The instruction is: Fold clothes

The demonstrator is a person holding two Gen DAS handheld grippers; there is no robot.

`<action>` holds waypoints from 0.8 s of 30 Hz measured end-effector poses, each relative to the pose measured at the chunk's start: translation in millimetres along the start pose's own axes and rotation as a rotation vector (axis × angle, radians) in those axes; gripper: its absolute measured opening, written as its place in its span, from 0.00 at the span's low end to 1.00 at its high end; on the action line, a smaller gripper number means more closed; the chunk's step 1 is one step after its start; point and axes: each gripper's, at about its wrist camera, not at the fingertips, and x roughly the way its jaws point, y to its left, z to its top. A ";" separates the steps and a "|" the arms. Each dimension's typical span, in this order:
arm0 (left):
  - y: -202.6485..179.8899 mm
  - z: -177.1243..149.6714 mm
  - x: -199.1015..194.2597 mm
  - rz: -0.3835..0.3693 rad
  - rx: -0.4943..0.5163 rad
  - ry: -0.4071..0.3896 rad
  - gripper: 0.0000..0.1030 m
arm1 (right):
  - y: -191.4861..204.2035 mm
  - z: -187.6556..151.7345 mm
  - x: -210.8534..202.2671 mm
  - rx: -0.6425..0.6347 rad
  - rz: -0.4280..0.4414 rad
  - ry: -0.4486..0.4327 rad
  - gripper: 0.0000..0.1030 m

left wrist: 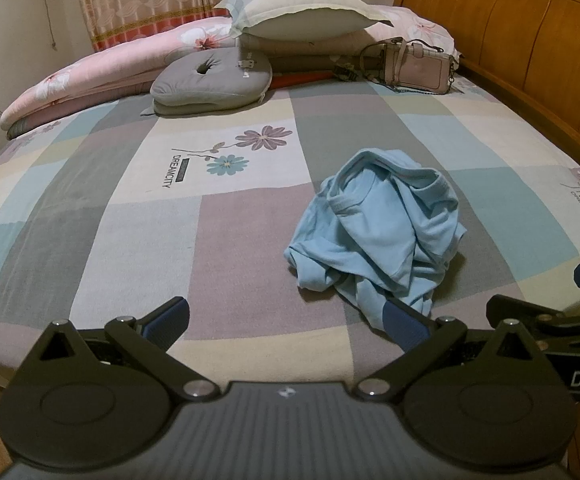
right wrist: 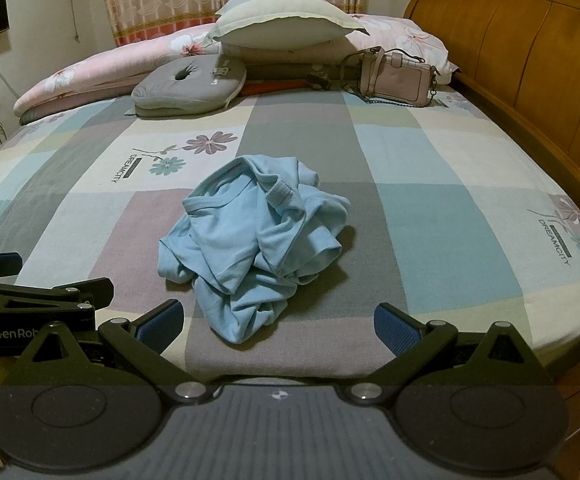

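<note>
Left wrist view: we are holding the left gripper point(left wrist: 286, 326) released, fingers spread wide, short of the crumpled blue shirt point(left wrist: 377, 236) lying at one o'clock on the checked bedsheet point(left wrist: 130, 220). Right wrist view: we are hovering the right gripper point(right wrist: 278, 326) likewise released, the shirt point(right wrist: 254, 236) at twelve o'clock, untouched. Both are probably flanking the heap to find edges. Pillows point(right wrist: 286, 20) and a handbag point(right wrist: 397, 80) are sitting well apart, beyond it.
</note>
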 end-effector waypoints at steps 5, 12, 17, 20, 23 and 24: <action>-1.4 0.2 0.5 0.003 0.003 0.000 0.99 | -1.1 -0.7 0.4 0.005 0.001 0.001 1.00; -2.5 2.0 0.2 0.005 0.011 -0.001 0.99 | -2.6 -0.4 -0.1 0.007 0.003 -0.002 1.00; -2.6 2.8 -0.1 0.005 0.012 -0.003 0.99 | -2.8 -0.6 0.0 0.008 0.003 -0.004 1.00; -3.5 2.8 0.0 0.006 0.012 -0.004 0.99 | -3.0 -0.7 1.0 0.010 0.004 -0.004 1.00; -3.7 2.6 0.9 0.008 0.012 -0.003 0.99 | -3.2 -1.4 1.0 0.011 0.004 -0.004 1.00; -3.8 2.5 1.2 0.008 0.012 -0.003 0.99 | -3.1 -1.5 0.9 0.011 0.004 -0.004 1.00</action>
